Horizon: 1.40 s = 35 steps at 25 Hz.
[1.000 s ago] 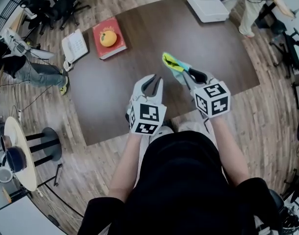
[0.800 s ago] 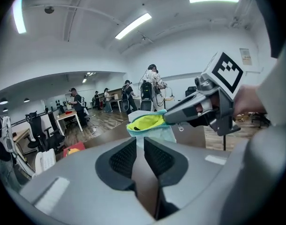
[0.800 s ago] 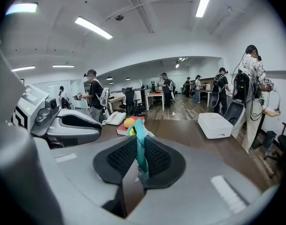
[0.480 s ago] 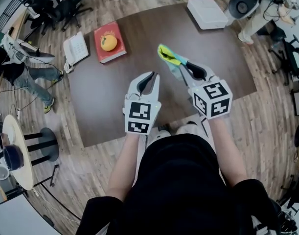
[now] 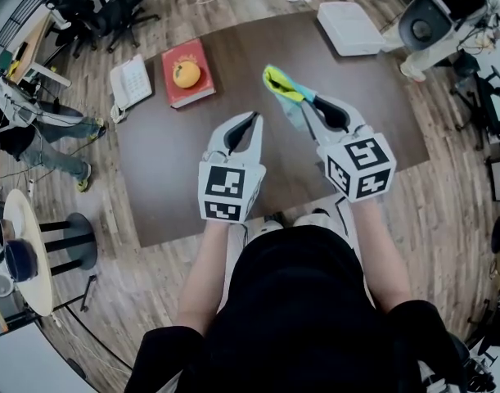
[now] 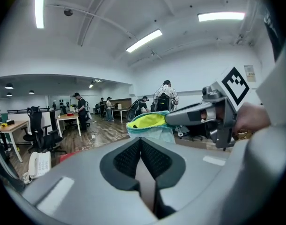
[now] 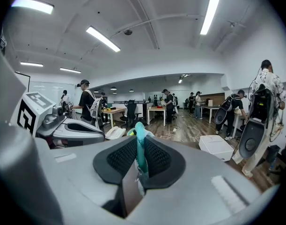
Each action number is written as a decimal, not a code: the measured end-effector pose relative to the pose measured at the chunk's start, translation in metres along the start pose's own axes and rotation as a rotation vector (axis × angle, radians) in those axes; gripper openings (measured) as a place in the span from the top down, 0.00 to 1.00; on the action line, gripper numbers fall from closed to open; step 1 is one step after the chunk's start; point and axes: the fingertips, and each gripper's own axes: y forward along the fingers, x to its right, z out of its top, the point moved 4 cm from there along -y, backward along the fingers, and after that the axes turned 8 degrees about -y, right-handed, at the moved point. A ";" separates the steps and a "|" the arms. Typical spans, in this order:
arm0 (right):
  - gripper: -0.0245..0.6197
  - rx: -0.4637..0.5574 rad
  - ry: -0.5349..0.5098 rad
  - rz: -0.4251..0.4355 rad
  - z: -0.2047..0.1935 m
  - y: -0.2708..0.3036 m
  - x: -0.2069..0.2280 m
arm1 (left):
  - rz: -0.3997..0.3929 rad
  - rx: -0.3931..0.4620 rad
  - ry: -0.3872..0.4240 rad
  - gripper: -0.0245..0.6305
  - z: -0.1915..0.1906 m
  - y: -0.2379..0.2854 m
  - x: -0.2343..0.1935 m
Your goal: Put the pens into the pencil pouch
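Head view: right gripper [image 5: 313, 109], jaws clamped on the rim of a teal fabric pencil pouch with yellow-green lining [image 5: 280, 84], held aloft over the dark brown table [image 5: 176, 162]. Left gripper [image 5: 251, 123]: jaws have just been closing, now together, nothing between. Pens: none visible. Risk: a one-edge hold may let the pouch sag, twist or slip free.

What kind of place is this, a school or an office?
Most likely a big open office. There are office chairs on wheels, desks with people standing near them, a desk phone, and long strip lights on the ceiling.
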 end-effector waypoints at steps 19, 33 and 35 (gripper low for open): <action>0.87 0.016 -0.027 0.004 0.007 0.007 -0.011 | 0.012 0.021 -0.035 0.96 0.002 -0.007 -0.016; 0.87 0.007 -0.047 0.018 0.004 0.003 -0.016 | 0.005 0.007 -0.028 0.96 -0.003 -0.007 -0.014; 0.87 0.007 -0.049 0.020 0.003 0.004 -0.016 | 0.005 0.007 -0.028 0.96 -0.003 -0.006 -0.015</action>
